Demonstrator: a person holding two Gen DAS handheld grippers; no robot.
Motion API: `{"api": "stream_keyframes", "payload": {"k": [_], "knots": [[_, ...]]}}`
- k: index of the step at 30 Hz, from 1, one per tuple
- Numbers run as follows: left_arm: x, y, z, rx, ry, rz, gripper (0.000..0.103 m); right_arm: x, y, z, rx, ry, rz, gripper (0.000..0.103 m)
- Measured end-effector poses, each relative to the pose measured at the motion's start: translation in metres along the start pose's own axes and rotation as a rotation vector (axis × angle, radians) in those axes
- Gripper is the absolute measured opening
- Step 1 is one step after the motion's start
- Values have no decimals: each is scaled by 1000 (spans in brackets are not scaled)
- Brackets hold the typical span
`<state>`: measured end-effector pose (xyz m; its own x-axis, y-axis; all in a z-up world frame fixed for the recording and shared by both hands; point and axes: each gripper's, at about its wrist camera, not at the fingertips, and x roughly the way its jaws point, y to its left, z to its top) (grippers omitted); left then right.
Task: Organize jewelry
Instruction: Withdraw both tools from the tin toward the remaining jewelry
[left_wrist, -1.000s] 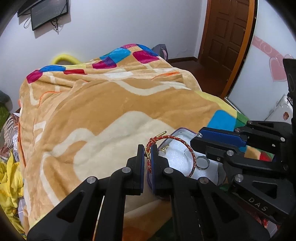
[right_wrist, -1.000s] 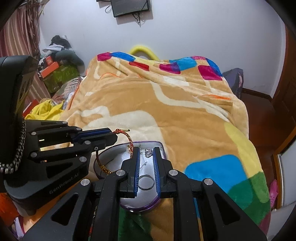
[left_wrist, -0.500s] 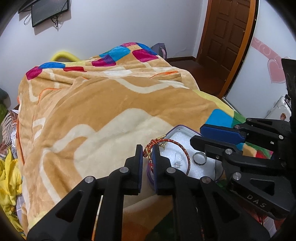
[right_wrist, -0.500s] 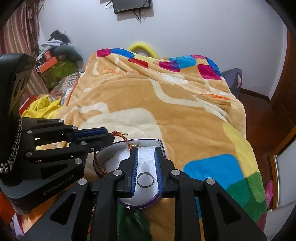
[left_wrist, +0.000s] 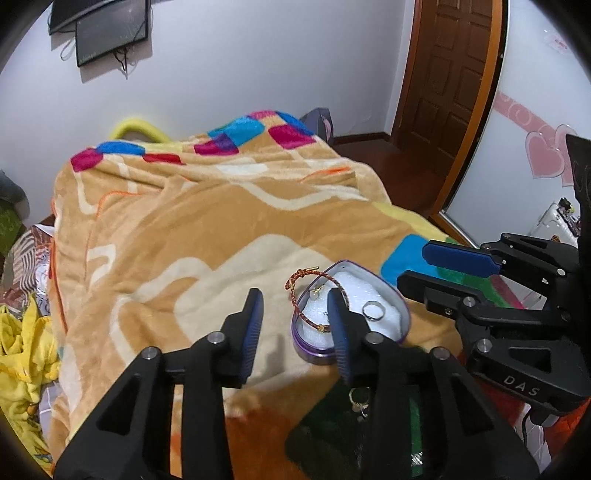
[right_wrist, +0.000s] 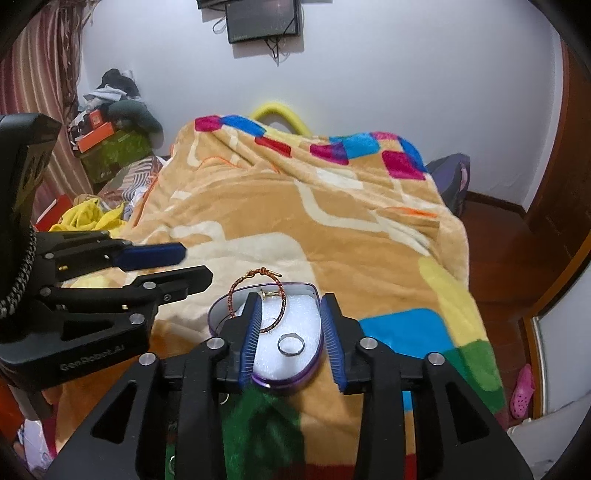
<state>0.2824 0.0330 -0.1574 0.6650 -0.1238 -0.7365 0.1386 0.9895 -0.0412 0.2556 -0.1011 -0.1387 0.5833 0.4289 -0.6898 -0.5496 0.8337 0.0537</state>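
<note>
A purple heart-shaped tin (left_wrist: 400, 302) (right_wrist: 314, 362) with white foam lining lies on the bed blanket. A red-and-gold braided bracelet (left_wrist: 295, 291) (right_wrist: 280, 299) rests across its rim, half inside, half leaning over the edge. A silver ring (left_wrist: 373, 309) (right_wrist: 291, 344) lies on the foam. A small gold piece (right_wrist: 267, 293) lies by the bracelet. My left gripper (left_wrist: 295, 321) is open and empty, just left of the tin. My right gripper (right_wrist: 291, 339) is open, its fingers straddling the tin above the ring. Another gold piece (left_wrist: 357, 400) lies on the blanket below the tin.
The orange patterned blanket (left_wrist: 184, 229) covers the whole bed. Yellow cloth (left_wrist: 22, 354) and clutter lie at the bed's left side. A wooden door (left_wrist: 450, 74) and bare floor are at the far right. A pink shoe (right_wrist: 522, 389) lies on the floor.
My left gripper opened, let go of the bracelet, and drew back to the left; the bracelet now rests on the tin. My right gripper opened wider over the ring.
</note>
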Motion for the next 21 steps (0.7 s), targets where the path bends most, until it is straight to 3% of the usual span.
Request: {"api": "stream_keyframes", "payload": {"k": [11,21], "knots": [[-63,-8,-16,1,-70,14,48,-45,12,-13,5,-51,-12,31],[-83,-11,-52,-14,-38,9,49,-60,28,-41,8,-23,9,31]]}}
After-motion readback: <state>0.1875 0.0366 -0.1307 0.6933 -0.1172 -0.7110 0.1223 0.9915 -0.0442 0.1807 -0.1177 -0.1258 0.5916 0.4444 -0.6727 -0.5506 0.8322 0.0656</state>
